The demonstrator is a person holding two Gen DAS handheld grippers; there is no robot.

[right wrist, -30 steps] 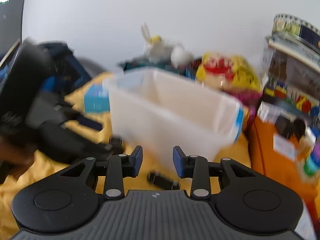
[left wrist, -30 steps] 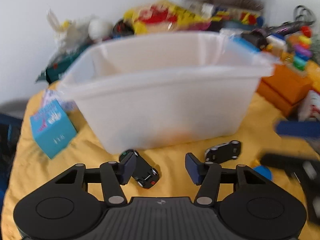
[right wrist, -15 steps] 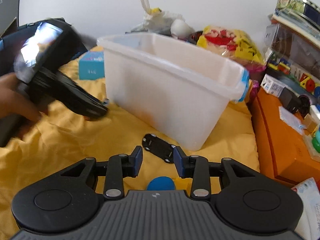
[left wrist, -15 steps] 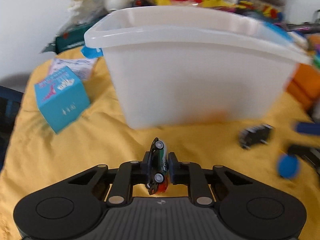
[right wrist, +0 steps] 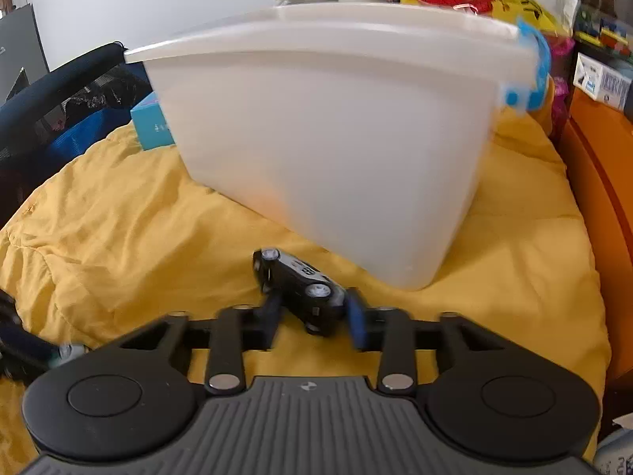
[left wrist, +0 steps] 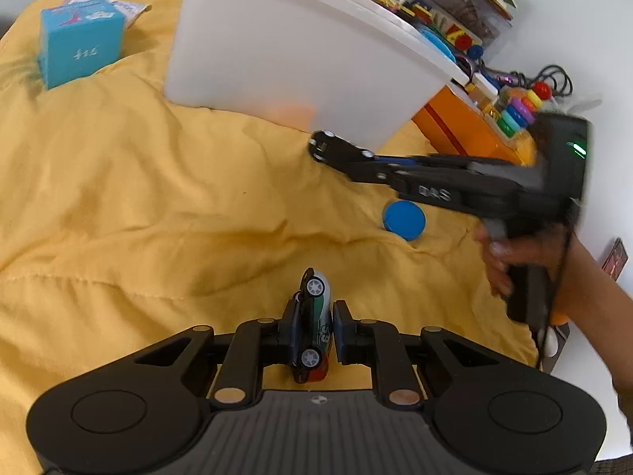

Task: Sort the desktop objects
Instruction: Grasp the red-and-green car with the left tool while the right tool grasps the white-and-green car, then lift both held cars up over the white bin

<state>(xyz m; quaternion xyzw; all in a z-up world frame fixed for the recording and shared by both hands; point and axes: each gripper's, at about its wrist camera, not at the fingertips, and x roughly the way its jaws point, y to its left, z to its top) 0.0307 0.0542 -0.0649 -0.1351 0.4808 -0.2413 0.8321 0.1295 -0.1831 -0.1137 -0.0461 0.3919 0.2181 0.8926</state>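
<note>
My left gripper (left wrist: 314,326) is shut on a small green-and-white toy car (left wrist: 312,324), held on its side above the yellow cloth (left wrist: 138,206). My right gripper (right wrist: 312,314) has its fingers around a black toy car (right wrist: 300,283) lying by the white plastic bin (right wrist: 336,130); the fingers are blurred and a gap shows on the left side. The right gripper also shows in the left wrist view (left wrist: 340,154), with the black car (left wrist: 328,146) at its tips beside the bin (left wrist: 296,55).
A blue disc (left wrist: 403,221) lies on the cloth. A light blue box (left wrist: 79,49) sits left of the bin. An orange box (left wrist: 470,126) with coloured toys stands right of it. Clutter lines the back. A dark chair (right wrist: 59,103) is at the left.
My left gripper has closed on the green-and-white car and lifted it back from the bin. My right gripper has moved forward onto the black car, its fingers closing in.
</note>
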